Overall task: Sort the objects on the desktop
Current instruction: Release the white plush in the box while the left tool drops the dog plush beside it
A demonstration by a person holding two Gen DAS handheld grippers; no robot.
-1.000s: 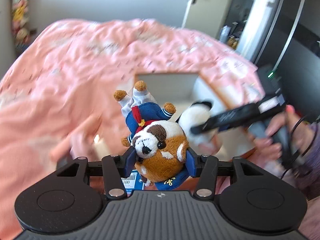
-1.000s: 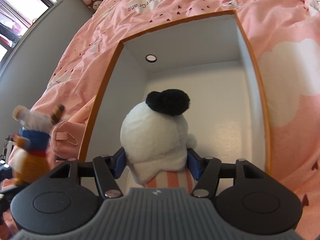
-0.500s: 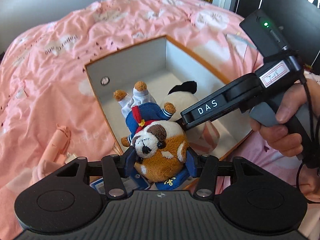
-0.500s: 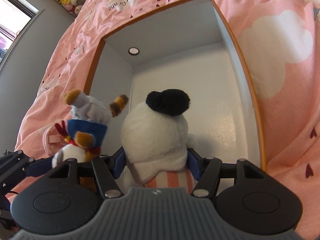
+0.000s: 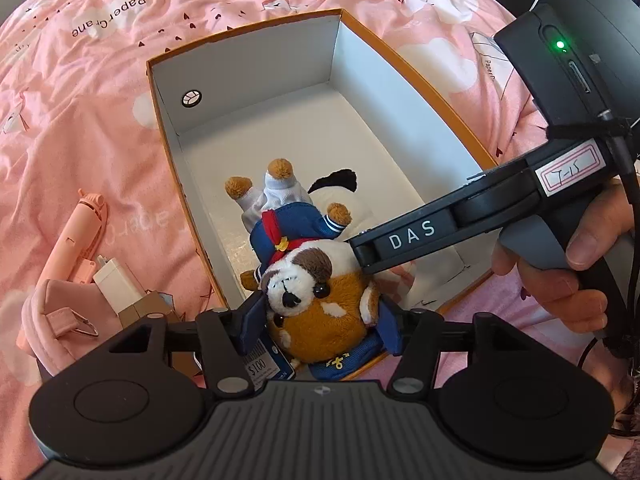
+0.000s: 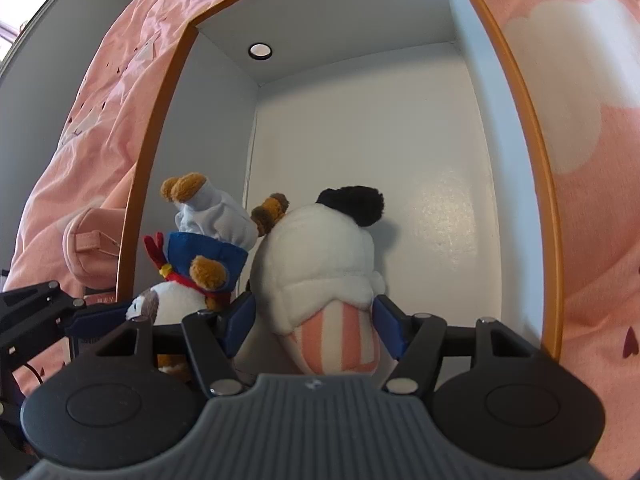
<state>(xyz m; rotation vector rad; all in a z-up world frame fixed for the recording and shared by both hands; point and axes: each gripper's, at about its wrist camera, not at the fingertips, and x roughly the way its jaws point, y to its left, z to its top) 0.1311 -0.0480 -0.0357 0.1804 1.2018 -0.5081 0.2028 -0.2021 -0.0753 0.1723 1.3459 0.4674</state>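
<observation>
Currently the left gripper [image 5: 318, 322] jaws are opening around the dog plush [image 5: 316, 280], inside the box [image 5: 248, 60]; pad contact is hard to confirm. The right gripper [image 6: 314, 322] jaws stand wide beside the white plush [image 6: 320, 256], gaps visible. Left to sort on the bed: pink fan [image 5: 82, 236], pouch [image 5: 60, 320]. Both plush undersides are hidden

2 plush toys [image 5: 316, 276] side by side in box [image 5: 256, 80], pouch [image 5: 52, 312] outside its left wall
</observation>
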